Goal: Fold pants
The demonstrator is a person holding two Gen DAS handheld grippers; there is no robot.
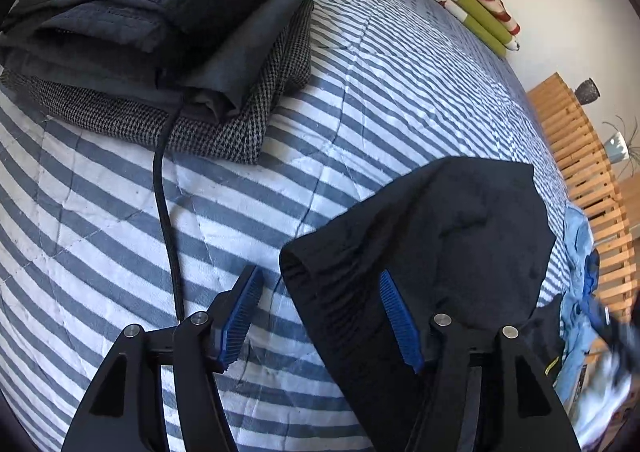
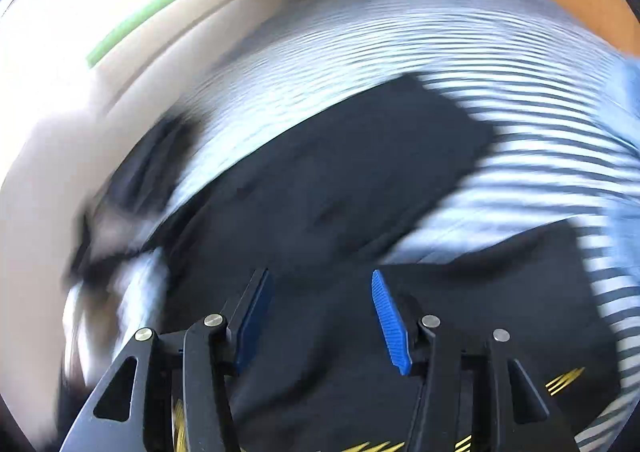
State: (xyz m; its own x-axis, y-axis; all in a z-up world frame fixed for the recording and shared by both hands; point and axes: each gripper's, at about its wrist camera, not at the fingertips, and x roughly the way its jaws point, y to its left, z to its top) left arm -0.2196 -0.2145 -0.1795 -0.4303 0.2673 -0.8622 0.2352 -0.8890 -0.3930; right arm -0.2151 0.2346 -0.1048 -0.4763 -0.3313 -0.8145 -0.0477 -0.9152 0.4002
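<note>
Blue ribbed pads of the left hand-held gripper (image 1: 320, 316) are filling the bottom of the left wrist view, standing well apart with nothing pinched; the left edge of the black pants (image 1: 440, 244) is lying between them, but neither pad is pressing on the cloth. Those pants are resting on the striped bed cover (image 1: 120, 212) at the lower right of that frame, partly folded into a rounded bundle, while a stack of folded garments (image 1: 160, 32) is sitting at the upper left, well apart from them, with a thin black cord (image 1: 168, 220) trailing down from it. In the right wrist view, which is heavily smeared, the right hand-held gripper (image 2: 320, 316) is hovering with its jaws parted over the same black pants (image 2: 340, 172), gripping nothing. Judging by this, a fold is being finished and both tools are letting go; the next move probably calls for taking a fresh hold on an edge of the bundle to fold it again or carry it to the stack. Both grippers are pointing steeply downward at the bed.
</note>
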